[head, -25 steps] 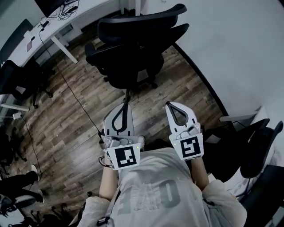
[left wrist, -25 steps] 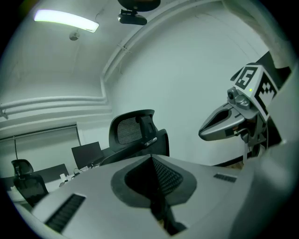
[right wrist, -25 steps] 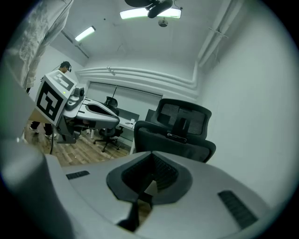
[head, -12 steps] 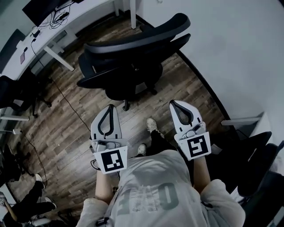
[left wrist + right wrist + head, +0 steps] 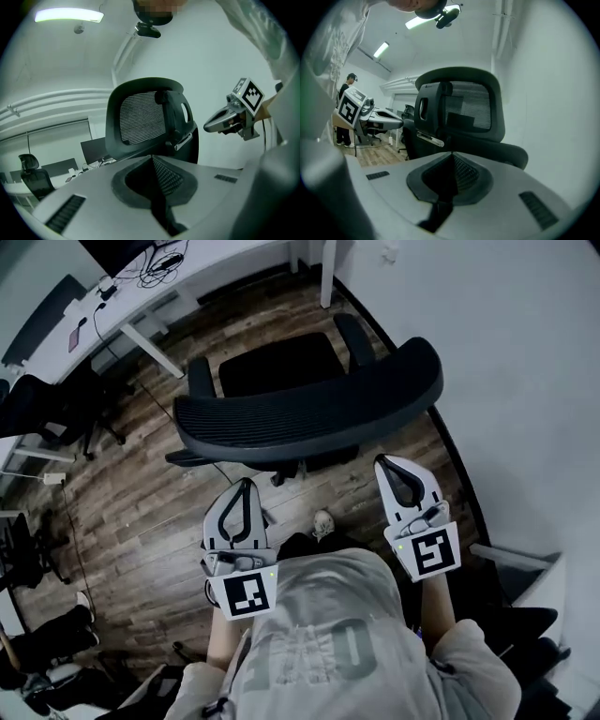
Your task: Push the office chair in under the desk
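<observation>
The black office chair (image 5: 309, 416) stands on the wood floor with its curved mesh backrest toward me and its seat (image 5: 279, 365) toward the white desk (image 5: 173, 285) at the upper left. My left gripper (image 5: 246, 485) is shut and empty, its tip just short of the backrest's lower left edge. My right gripper (image 5: 391, 463) is also shut and empty, close to the backrest's right end. In the left gripper view the mesh backrest (image 5: 140, 117) rises beyond the closed tips (image 5: 152, 157). The right gripper view shows the backrest (image 5: 464, 110) above its closed tips (image 5: 451, 153).
A white wall (image 5: 525, 381) runs close along the right. Another black chair (image 5: 52, 399) stands at the left by a second desk. A cable (image 5: 131, 381) trails over the floor. Dark chair parts (image 5: 539, 643) sit at the lower right. A person's feet (image 5: 47, 638) show at the lower left.
The chair has turned its backrest toward me and sits nearer the desk. Both grippers have closed in on the backrest and stay shut.
</observation>
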Action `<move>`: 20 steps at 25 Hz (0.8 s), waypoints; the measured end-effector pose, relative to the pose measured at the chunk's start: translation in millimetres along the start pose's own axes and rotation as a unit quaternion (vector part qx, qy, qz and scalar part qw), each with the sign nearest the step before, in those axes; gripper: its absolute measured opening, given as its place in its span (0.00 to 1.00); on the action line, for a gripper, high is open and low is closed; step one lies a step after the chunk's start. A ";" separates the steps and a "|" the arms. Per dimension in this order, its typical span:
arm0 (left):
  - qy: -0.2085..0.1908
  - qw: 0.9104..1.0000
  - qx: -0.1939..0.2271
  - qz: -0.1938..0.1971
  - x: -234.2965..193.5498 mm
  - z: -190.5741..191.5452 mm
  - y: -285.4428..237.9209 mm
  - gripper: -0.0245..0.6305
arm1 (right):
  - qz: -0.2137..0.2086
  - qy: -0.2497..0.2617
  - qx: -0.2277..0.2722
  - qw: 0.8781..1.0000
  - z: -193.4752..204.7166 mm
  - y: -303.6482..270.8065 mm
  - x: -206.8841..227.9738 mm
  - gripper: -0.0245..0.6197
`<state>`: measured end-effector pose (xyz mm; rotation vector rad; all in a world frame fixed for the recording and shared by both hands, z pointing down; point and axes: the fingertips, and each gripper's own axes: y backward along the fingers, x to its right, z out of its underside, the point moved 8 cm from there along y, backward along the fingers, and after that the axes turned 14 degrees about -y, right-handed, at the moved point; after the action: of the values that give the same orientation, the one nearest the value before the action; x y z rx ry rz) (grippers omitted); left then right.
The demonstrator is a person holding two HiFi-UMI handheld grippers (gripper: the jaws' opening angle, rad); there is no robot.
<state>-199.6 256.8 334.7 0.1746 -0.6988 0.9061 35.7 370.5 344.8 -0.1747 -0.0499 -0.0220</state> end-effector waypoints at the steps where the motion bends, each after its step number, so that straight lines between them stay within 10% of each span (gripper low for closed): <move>1: 0.002 1.000 -0.003 -0.003 0.5 0.9 -2.1 0.06 | -0.014 0.000 -0.004 1.000 4.0 -8.4 -0.9 0.07; 16: 0.010 1.000 -0.011 0.022 -27.0 11.0 -17.0 0.07 | -0.083 -0.026 -0.005 0.996 -9.2 -41.4 -20.7 0.08; 19: 0.008 0.997 -0.036 0.068 -32.3 3.5 -14.8 0.33 | -0.090 -0.012 -0.019 0.996 -23.9 -34.5 -13.0 0.12; 20: -0.003 0.995 -0.054 0.081 -34.0 2.9 -14.3 0.36 | -0.094 0.010 -0.027 0.995 -29.9 -33.2 -9.8 0.28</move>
<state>-204.0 224.2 317.8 0.0248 -0.7735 1.0195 26.4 332.8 320.6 -0.2243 -0.0462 -0.2125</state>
